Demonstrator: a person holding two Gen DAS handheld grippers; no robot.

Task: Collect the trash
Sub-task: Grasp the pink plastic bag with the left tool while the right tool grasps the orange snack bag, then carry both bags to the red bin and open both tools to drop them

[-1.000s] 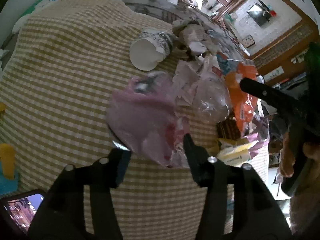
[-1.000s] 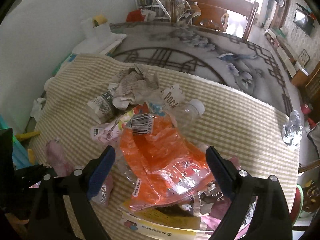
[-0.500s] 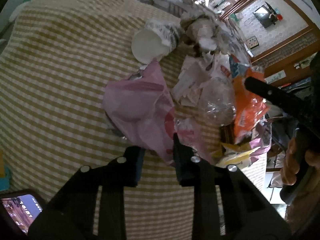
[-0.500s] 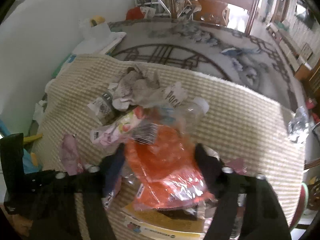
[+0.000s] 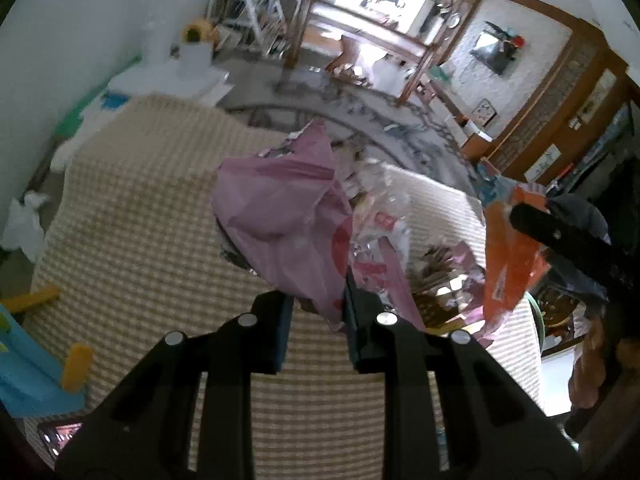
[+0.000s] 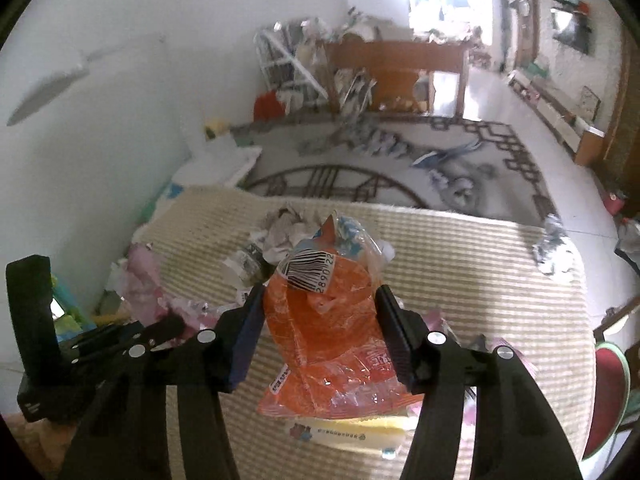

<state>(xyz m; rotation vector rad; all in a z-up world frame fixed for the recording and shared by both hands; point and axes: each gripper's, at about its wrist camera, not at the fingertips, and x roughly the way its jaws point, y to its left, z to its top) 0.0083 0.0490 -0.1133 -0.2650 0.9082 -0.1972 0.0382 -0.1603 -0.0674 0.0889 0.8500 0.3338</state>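
My left gripper (image 5: 318, 304) is shut on the lower edge of a crumpled pink plastic bag (image 5: 276, 216), which hangs lifted above the checked cloth (image 5: 140, 216). Clear foil and pink-red wrappers (image 5: 376, 224) cling to its right side. My right gripper (image 6: 320, 304) has its jaws closing on an orange plastic bag (image 6: 332, 332) with a barcode label (image 6: 308, 270). The pads press its sides, and it is raised off the pile. In the left wrist view the same orange bag (image 5: 508, 256) hangs at the right, beside one of the right gripper's black fingers (image 5: 560, 238).
Crumpled paper and a torn cup (image 6: 276, 236) lie on the cloth behind the orange bag. A yellow packet (image 6: 352, 432) lies under it, and crushed clear plastic (image 6: 554, 248) at the right edge. A blue toy (image 5: 24, 360), a phone (image 5: 60, 436) and a red chair (image 6: 612, 380) flank the table.
Both grippers closed on their bags and rose. The pink bag and the orange bag came up off the cloth, and both views now tilt toward the room.
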